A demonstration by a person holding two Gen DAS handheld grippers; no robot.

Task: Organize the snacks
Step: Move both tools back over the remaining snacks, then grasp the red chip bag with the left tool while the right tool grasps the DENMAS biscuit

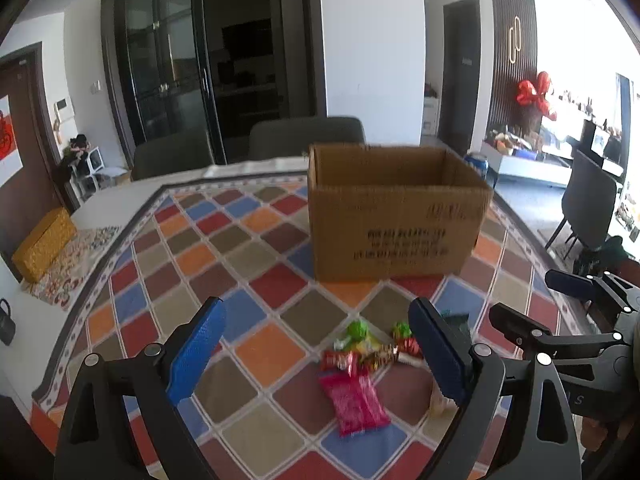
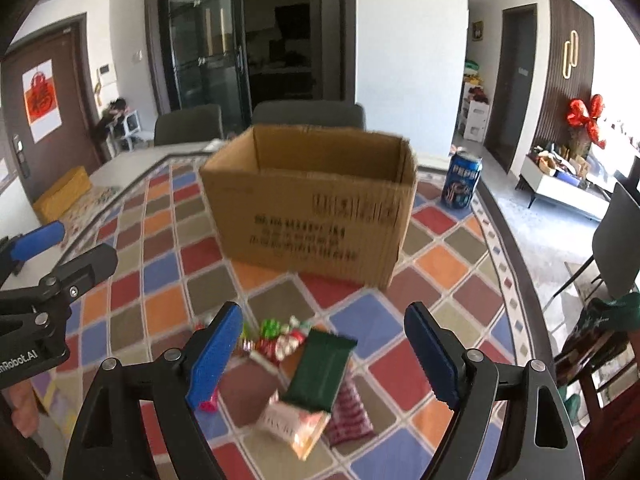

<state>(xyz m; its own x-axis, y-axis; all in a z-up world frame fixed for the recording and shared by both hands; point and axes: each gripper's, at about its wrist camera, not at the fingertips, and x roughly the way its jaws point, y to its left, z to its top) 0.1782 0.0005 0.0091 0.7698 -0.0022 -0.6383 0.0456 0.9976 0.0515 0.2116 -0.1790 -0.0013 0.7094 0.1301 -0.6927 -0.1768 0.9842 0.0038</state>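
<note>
**A:** Both tools are hovering over the snack pile and neither is carrying anything. The left hand-held gripper [image 1: 318, 354] is spread wide, nothing between its blue pads, nothing touching them. The right hand-held gripper [image 2: 324, 354] is spread just as wide, also holding nothing.

**B:** And the snacks?

**A:** They're lying loose on the checked cloth of the bench [image 1: 208, 240], just in front of the open cardboard box [image 2: 316, 204]. The pink packet [image 1: 354, 404] is sitting nearest the left tool, with small wrapped candies [image 1: 360, 344] bunched behind it. On the right camera, the dark green packet [image 2: 322, 372] is lying on top of a pale pink-printed packet [image 2: 294, 426], with a red-patterned packet [image 2: 348, 408] beside it.

**B:** What's worrying you?

**A:** The stacking. If the right tool is closing on the green packet, I'd guess it's pinching the one beneath too, or the slick wrapper is sliding out. The candies are crowded, so a wide grab is likely scattering them. And with both tools working close together over one pile, they're risking a knock. The Pepsi can [image 2: 462, 180] is standing well apart, beside the box.
</note>
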